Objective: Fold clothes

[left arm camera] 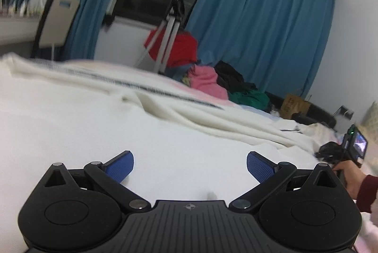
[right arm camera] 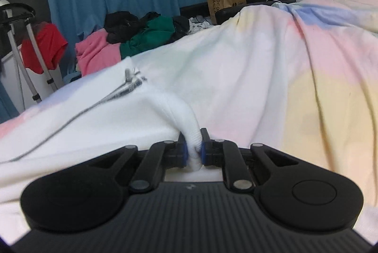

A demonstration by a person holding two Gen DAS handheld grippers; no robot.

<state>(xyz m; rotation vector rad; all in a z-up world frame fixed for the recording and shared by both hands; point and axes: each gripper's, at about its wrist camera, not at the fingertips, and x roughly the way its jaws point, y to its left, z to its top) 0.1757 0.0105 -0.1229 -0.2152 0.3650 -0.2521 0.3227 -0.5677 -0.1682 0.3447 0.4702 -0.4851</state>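
Looking at the white garment [right arm camera: 99, 111], it fills the lower left of the right wrist view and most of the lower half of the left wrist view, spread over a pastel bedspread [right arm camera: 319, 78] on the bed. It reads as a soft, thick knit or fleece with a zipper [right arm camera: 128, 85] running up its front, so it'll probably be light but floppy, no stiffness at all, and it'll sag wherever it isn't held

The right gripper [right arm camera: 193, 150] has its jaws pressed together on a bunched ribbed edge of the white garment at bottom centre of its view, looks like a hem or cuff. That thicker band is a decent place to grab, less likely to slip out than the plain cloth

The left gripper [left arm camera: 190, 167] is spread wide with nothing between the blue pads [left arm camera: 121, 166], hanging just over the flat white cloth at the bottom of its frame. Best guess is it wants a matching edge or corner, not the middle of the panel, or the thing will just tent up

A pile of other clothes [right arm camera: 132, 37] sits upper left in the right view, well apart
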